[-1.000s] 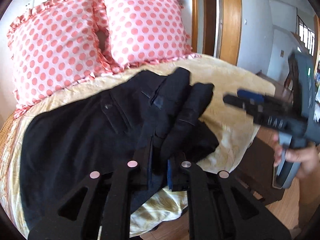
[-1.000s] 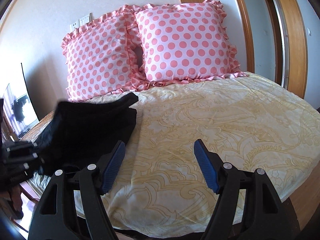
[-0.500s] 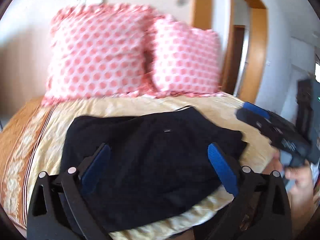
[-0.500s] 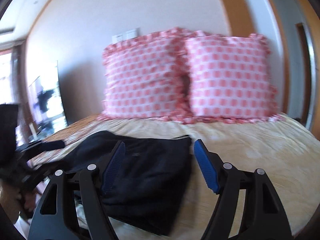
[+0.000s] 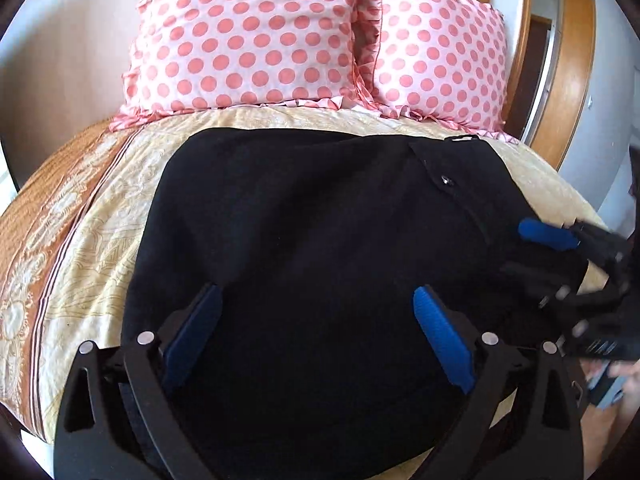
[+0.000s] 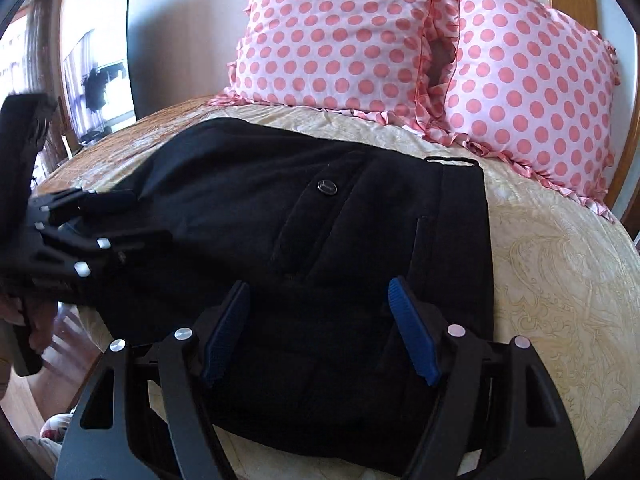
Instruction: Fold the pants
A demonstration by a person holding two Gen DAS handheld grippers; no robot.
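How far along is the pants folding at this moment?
Mostly done, it seems: the pants lie as a compact folded stack on the bed. Nothing is in hand: the left gripper and right gripper are both open above the fabric. Left, at most: a final fold or smoothing.

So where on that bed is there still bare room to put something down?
Bare bedspread lies right of the black pants, below the dotted pillows. Another strip lies left of the pants. The middle is covered, both grippers over it.
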